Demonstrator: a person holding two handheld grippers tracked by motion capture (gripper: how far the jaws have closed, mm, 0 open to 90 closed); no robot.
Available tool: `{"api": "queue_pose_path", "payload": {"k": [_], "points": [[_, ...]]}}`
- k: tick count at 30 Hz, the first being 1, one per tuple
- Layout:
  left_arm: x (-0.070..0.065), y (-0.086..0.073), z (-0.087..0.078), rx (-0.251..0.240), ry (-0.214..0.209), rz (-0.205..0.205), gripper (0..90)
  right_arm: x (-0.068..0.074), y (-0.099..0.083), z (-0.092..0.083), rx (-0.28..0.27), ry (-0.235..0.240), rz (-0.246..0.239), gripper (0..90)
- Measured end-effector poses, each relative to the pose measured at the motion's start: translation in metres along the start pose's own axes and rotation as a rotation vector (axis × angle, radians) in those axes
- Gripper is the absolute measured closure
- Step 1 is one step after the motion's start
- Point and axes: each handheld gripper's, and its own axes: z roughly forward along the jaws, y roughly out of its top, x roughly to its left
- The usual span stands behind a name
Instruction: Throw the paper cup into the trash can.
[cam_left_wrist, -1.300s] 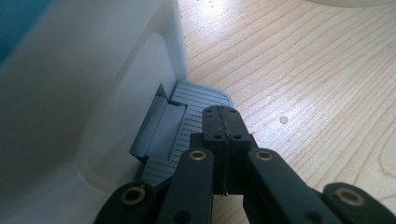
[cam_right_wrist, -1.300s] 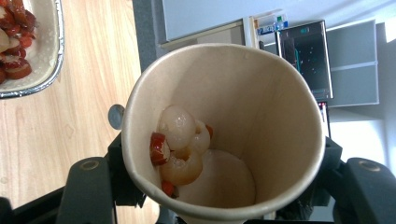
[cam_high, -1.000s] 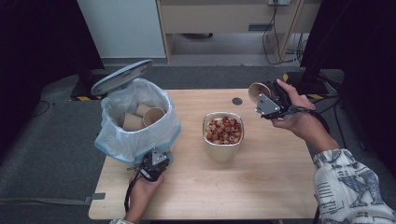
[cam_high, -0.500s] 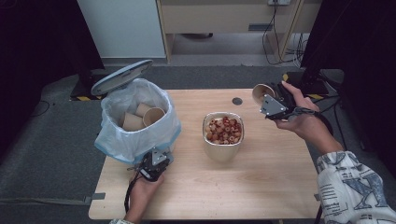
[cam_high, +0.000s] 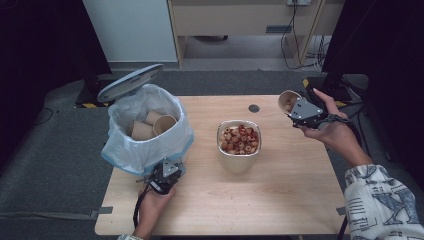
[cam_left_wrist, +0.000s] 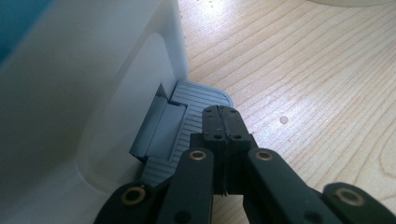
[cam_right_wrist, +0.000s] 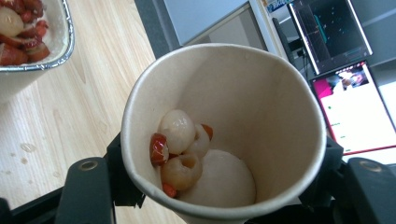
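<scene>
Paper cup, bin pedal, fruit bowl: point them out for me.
paper cup (cam_right_wrist: 261, 116), right gripper view, inner wall.
bin pedal (cam_left_wrist: 194, 100), left gripper view, ribbed top.
fruit bowl (cam_high: 239, 162), high view, front wall.

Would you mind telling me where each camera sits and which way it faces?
High view: above the person's side, looking forward and down on the table; both forearms show.
Left gripper view: on the left gripper, jaws shut, pressing the bin pedal.
Right gripper view: on the right gripper, facing into its paper cup.
Shared: the tray of fruit.
</scene>
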Motion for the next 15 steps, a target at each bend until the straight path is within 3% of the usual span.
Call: {"api": "queue_pose_path", "payload": {"k": [7, 15], "points": [[0.0, 0.0, 0.0, 0.0, -0.001, 0.0, 89.8, -0.004, -0.011, -0.001, -0.02, 0.031, 0.083, 32.9], [0.0, 0.0, 0.0, -0.001, 0.002, 0.0, 89.8, -0.003, -0.023, 0.001, -0.064, 0.109, 0.184, 32.7]]}}
